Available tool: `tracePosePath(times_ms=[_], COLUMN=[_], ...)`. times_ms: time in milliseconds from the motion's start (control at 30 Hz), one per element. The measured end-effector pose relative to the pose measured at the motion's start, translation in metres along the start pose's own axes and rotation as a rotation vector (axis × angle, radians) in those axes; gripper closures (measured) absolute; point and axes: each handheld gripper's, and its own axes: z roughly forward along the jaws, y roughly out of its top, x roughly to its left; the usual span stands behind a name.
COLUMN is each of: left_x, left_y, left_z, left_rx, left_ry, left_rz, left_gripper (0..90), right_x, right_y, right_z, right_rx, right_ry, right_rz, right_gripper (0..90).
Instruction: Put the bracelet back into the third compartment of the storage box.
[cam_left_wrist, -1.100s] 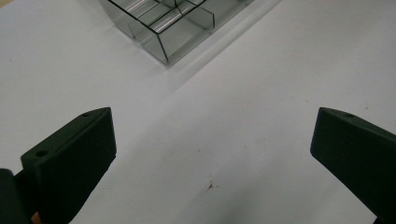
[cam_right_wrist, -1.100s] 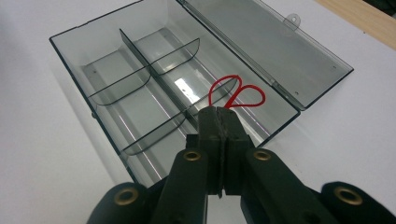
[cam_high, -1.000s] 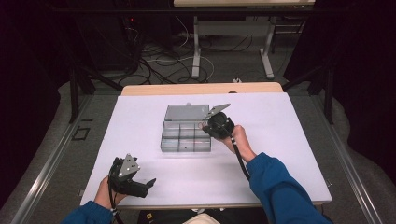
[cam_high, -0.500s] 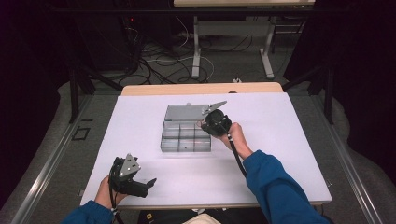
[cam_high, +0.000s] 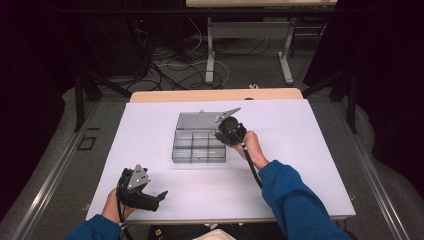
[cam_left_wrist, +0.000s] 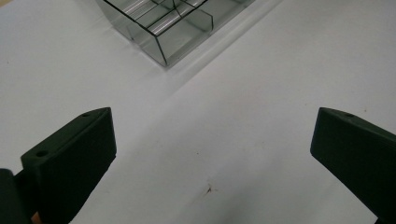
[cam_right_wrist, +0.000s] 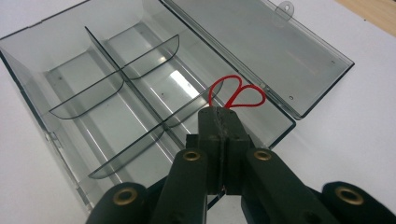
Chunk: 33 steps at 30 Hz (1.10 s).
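Observation:
A clear plastic compartment box (cam_high: 199, 147) lies mid-table with its lid (cam_high: 196, 120) flipped open toward the far side. My right gripper (cam_high: 219, 134) hangs over the box's right part, shut on a red rubber band (cam_right_wrist: 236, 95) that sticks out past its tips (cam_right_wrist: 219, 113) in two small loops. In the right gripper view the band hovers over a compartment beside the hinge of the box (cam_right_wrist: 116, 93). My left gripper (cam_high: 161, 196) rests near the table's front left edge, open with nothing between its jaws (cam_left_wrist: 212, 114); a corner of the box (cam_left_wrist: 177, 23) lies ahead of it.
The table (cam_high: 300, 150) is covered in white; a wooden strip (cam_high: 215, 95) shows at its far edge. The box's curved dividers (cam_right_wrist: 140, 60) split it into several empty compartments. Cables and desk legs (cam_high: 210, 55) lie on the floor beyond.
My right gripper has edged slightly left over the box with the red band still in it. The left gripper has stayed put.

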Motion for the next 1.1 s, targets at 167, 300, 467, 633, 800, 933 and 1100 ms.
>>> tracePosePath(times_ms=[167,300,467,633,800,933,1100], left_x=[0.000,0.000,0.000,-0.001,-0.001,0.000,-0.001], left_y=[0.000,0.000,0.000,0.000,0.000,0.000,-0.001], left_z=[0.000,0.000,0.000,0.001,0.001,-0.001,-0.001], left_rx=[0.000,0.001,0.006,0.010,0.008,0.006,0.003], left_ry=[0.000,0.001,-0.002,-0.004,-0.003,0.005,0.008], left_rz=[-0.001,-0.001,-0.005,-0.010,-0.011,0.001,-0.002], left_gripper=[0.2,0.2,0.2,0.2,0.2,0.2,0.2], right_x=[0.001,0.000,0.001,-0.002,-0.002,-0.004,-0.005], right_y=[0.003,0.004,0.005,0.005,0.005,0.004,-0.002], right_z=[0.004,0.007,0.015,0.010,-0.004,-0.011,-0.020], right_rx=[0.031,0.041,0.035,0.040,0.019,0.014,0.012], right_ry=[-0.003,-0.011,-0.027,-0.020,0.019,0.042,0.060], right_rz=[0.002,0.001,0.013,0.019,0.035,0.038,0.040], right_gripper=[89.6,89.5,85.0,71.9,58.4,47.3,36.4])
